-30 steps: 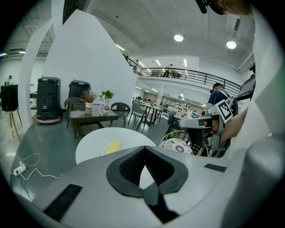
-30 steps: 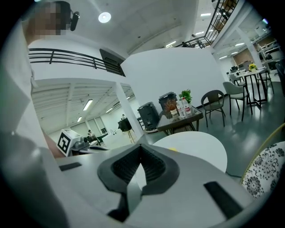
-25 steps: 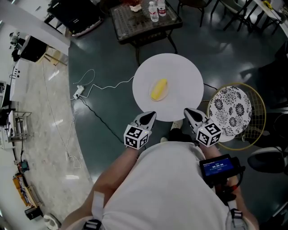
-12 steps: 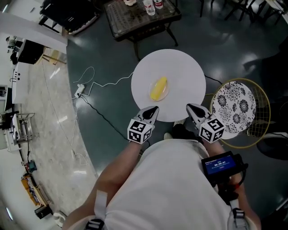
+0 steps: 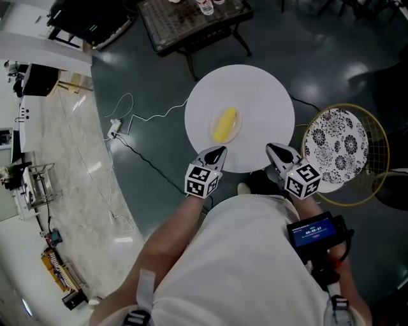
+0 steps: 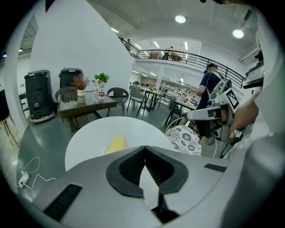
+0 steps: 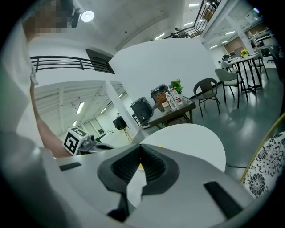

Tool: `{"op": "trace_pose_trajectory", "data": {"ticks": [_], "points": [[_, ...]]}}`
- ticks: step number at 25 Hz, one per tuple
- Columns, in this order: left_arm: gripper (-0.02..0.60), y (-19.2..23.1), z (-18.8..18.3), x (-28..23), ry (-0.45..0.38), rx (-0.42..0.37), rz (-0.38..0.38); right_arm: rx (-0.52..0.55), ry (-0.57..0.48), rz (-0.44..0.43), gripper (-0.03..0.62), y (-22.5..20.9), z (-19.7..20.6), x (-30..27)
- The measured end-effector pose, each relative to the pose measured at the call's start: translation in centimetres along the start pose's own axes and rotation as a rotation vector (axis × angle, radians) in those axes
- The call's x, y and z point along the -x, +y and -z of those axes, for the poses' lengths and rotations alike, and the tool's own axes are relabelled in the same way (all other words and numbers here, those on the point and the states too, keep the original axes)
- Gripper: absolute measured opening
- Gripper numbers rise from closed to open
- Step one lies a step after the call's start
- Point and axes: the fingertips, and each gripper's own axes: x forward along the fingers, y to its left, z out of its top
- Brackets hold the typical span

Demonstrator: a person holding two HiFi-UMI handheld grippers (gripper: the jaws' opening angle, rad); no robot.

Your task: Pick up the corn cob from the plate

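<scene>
A yellow corn cob (image 5: 224, 124) lies on a small pale plate (image 5: 237, 132) near the middle of a round white table (image 5: 261, 95). My left gripper (image 5: 217, 153) hovers over the table's near edge, just short of the cob, with its jaws shut and nothing in them. My right gripper (image 5: 273, 150) is level with it further right, also shut and empty. In the left gripper view the corn cob (image 6: 116, 144) shows just beyond the closed left gripper (image 6: 144, 148). The right gripper view shows its own right gripper (image 7: 140, 146) closed over the table (image 7: 191, 138).
A round black-and-white patterned seat (image 5: 335, 149) in a gold wire frame stands right of the table. A dark slatted table (image 5: 191, 19) with bottles stands beyond it. A white cable (image 5: 127, 118) trails over the dark floor at left, near a pale marble strip (image 5: 70, 172).
Both grippers have moved forward and down, from short of the table to over its near edge. Both stay shut. The corn cob has not moved.
</scene>
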Motion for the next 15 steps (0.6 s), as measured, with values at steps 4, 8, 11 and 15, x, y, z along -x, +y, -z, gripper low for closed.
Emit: {"op": "trace_pose_trajectory", "data": {"ticks": [4,8,11,15], "points": [[0.006,0.7,-0.2,-0.5,0.017,-0.015,-0.024,-0.01,-0.001,0.01,0.008,-0.4,-0.1,0.2],[0.008,1.4,0.7,-1.3,0.061,-0.039,-0.047,-0.018,-0.005,0.016,0.008,-0.8,0.1,0.3],[0.008,1.7,1.3,-1.9,0.099,-0.058,-0.055,-0.027,-0.003,0.021,0.008,-0.9,0.4,0.5],[0.008,2.6,1.9,-2.8,0.156,-0.062,-0.062,-0.043,-0.005,0.029,0.008,-1.0,0.5,0.5]]}}
